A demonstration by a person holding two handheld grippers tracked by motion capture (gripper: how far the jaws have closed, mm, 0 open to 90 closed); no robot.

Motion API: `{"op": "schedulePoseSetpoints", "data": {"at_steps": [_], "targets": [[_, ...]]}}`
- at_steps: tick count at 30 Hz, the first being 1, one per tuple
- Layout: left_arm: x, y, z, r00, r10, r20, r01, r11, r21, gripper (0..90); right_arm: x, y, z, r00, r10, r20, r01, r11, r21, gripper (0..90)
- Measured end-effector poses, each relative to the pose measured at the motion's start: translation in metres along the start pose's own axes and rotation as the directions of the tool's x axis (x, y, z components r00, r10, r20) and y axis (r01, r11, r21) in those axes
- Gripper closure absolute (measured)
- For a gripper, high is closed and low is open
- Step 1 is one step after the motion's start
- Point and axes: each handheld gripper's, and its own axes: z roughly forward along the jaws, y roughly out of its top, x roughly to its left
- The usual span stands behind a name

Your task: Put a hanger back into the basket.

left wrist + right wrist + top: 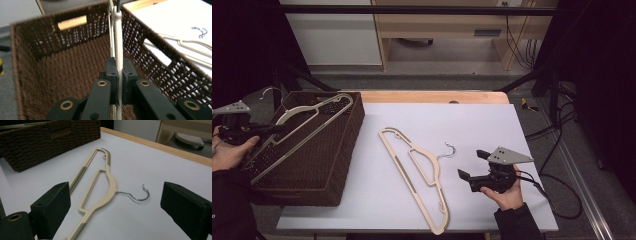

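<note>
A white sheet point(472, 125) covers the wooden table point(432, 96), with a strip of bare wood showing along the far edge. Beyond it, grey floor, a pale wooden desk frame point(384, 50) and black cables hanging at the right; dark frame bars close in on both sides.

At the table's left end sits one dark brown woven basket point(337, 165), rectangular, with handle slots cut into its walls. Over it goes the first hanger point(307, 117), cream plastic with a metal hook, slanting across the basket's open top, hook end out past the far left corner. The left gripper point(119, 82) has it: jaws pressed together on the hanger's thin bar, seen edge-on in the left gripper view with the basket floor below.

Two hangers in all. The second hanger point(414, 172) lies flat on the white sheet, mid-table, its wire hook pointing right, just beside the right gripper point(474, 167). That gripper rests low in the person's right hand, jaws spread wide and holding nothing; in the right gripper view the flat hanger lies ahead between them, untouched.

Two grippers, two hangers, one basket.
</note>
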Motion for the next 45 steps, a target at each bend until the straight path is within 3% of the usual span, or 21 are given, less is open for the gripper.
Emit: {"op": "schedulePoseSetpoints", "data": {"at_steps": [7, 14, 19, 22, 24, 26, 28, 31, 36, 39, 40, 41, 42, 45], "targets": [[-0.004, -0.013, 0.026, 0.9991, -0.042, 0.003, 0.042, 0.9973, 0.061, 85.9, 0.001, -0.001, 0.004, 1.0000, 0.000, -0.004, 0.000, 1.000, 0.011, 9.6], [-0.006, -0.023, 0.038, 0.9970, -0.077, 0.000, 0.077, 0.9914, 0.106, 84.6, 0.001, -0.001, 0.005, 1.0000, 0.002, -0.001, -0.002, 1.000, 0.006, 9.6], [-0.003, -0.029, 0.040, 0.9945, -0.093, -0.049, 0.099, 0.9854, 0.138, 82.8, 0.002, -0.001, 0.005, 1.0000, 0.002, -0.002, -0.002, 1.000, 0.007, 9.6], [-0.002, -0.032, 0.039, 0.9892, -0.119, -0.085, 0.130, 0.9819, 0.137, 78.6, 0.002, -0.001, 0.005, 1.0000, 0.003, 0.000, -0.003, 1.000, 0.005, 9.5], [0.002, -0.036, 0.034, 0.9841, -0.134, -0.117, 0.152, 0.9744, 0.166, 76.4, 0.001, 0.000, 0.005, 1.0000, 0.007, 0.001, -0.007, 1.000, 0.000, 9.6], [0.002, -0.038, 0.032, 0.9757, -0.146, -0.163, 0.174, 0.9690, 0.175, 70.6, 0.001, 0.000, 0.005, 0.9999, 0.011, 0.000, -0.011, 1.000, -0.003, 9.6], [0.002, -0.040, 0.027, 0.9612, -0.172, -0.216, 0.207, 0.9664, 0.153, 61.3, 0.001, 0.000, 0.006, 0.9999, 0.016, 0.000, -0.016, 1.000, -0.009, 9.6], [0.000, -0.044, 0.016, 0.9509, -0.202, -0.234, 0.226, 0.9711, 0.077, 56.2, 0.001, 0.001, 0.007, 0.9996, 0.029, -0.001, -0.029, 0.999, -0.020, 9.7], [-0.016, -0.041, 0.000, 0.9538, -0.180, -0.241, 0.184, 0.9828, -0.004, 46.7, 0.000, 0.006, 0.009, 0.9993, 0.036, 0.006, -0.036, 0.999, -0.029, 9.6], [-0.033, -0.035, -0.005, 0.9648, -0.138, -0.223, 0.130, 0.9902, -0.052, 38.9, 0.000, 0.010, 0.011, 0.9993, 0.037, 0.008, -0.036, 0.999, -0.031, 9.1], [-0.033, -0.035, -0.005, 0.9648, -0.138, -0.223, 0.130, 0.9902, -0.052, 34.8, 0.000, 0.010, 0.011, 0.9993, 0.037, 0.008, -0.036, 0.999, -0.031, 9.1], [-0.048, -0.031, -0.006, 0.9697, -0.111, -0.217, 0.091, 0.9909, -0.099, 29.5, 0.002, 0.013, 0.013, 0.9989, 0.045, 0.015, -0.045, 0.998, -0.032, 8.7], [-0.056, -0.029, -0.006, 0.9729, -0.102, -0.207, 0.078, 0.9895, -0.122, 26.5, 0.002, 0.013, 0.014, 0.9990, 0.044, 0.012, -0.043, 0.999, -0.029, 8.7], [-0.079, -0.024, -0.004, 0.9867, -0.077, -0.143, 0.050, 0.9815, -0.185, 17.1, 0.002, 0.014, 0.016, 0.9979, 0.064, 0.007, -0.064, 0.998, -0.026, 9.0]]}}
